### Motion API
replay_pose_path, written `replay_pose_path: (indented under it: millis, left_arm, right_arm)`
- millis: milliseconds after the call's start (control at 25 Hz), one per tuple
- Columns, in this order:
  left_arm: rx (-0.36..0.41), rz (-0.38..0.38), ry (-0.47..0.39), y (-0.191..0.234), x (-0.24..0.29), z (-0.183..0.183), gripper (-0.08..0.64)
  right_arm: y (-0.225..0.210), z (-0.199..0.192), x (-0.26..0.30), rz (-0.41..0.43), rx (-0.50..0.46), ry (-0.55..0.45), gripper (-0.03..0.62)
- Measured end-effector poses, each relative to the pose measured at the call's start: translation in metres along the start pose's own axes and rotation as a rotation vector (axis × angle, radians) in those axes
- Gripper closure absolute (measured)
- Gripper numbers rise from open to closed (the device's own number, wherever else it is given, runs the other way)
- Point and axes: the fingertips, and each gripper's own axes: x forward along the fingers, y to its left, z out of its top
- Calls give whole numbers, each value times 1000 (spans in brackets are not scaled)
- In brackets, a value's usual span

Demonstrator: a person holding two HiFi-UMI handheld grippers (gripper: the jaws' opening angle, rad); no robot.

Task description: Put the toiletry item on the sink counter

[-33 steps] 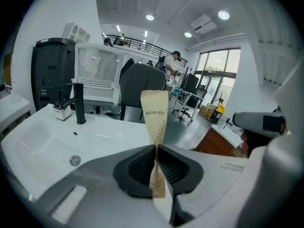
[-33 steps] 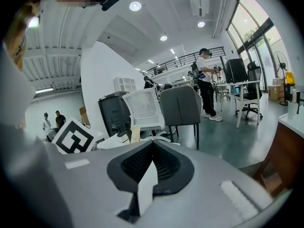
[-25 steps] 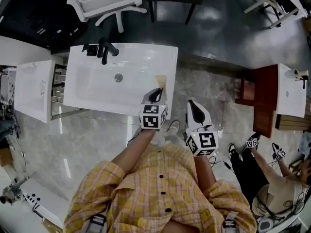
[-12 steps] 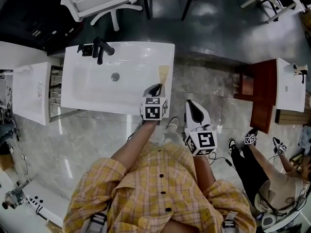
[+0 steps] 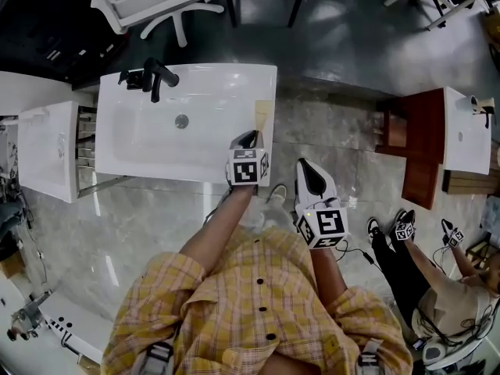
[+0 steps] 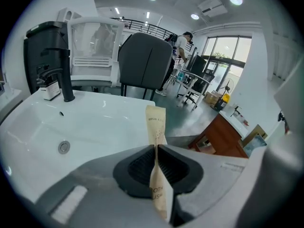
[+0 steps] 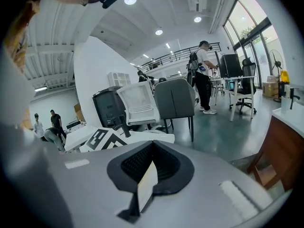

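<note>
Left gripper (image 5: 250, 139) has edged forward, its jaws pinching the sachet (image 5: 264, 119) upright over the bench (image 5: 266, 80) rim. Right gripper (image 5: 310, 170) hangs apart, jaws clenched on a pale slip (image 7: 147, 179). Released this near the edge, the sachet may topple floorward.

The white sink counter (image 5: 230, 92) carries a black faucet (image 5: 154, 76) (drain (image 5: 181, 121) mid-basin).

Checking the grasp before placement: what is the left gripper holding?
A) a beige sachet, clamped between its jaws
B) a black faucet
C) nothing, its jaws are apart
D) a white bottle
A: the left gripper is shut on the beige sachet, which sticks out past the jaws over the white sink.
</note>
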Motion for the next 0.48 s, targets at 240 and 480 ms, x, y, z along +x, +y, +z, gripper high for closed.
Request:
replay_pose_path:
  millis: [240, 480]
  left_arm:
    - [-52, 0, 16, 1, 7, -8, 534]
    - [-114, 7, 11, 4, 10, -10, 534]
  right_arm:
    - [-1, -5, -2, 2, 1, 13, 592]
    - [-1, -11, -3, 0, 5, 24, 592]
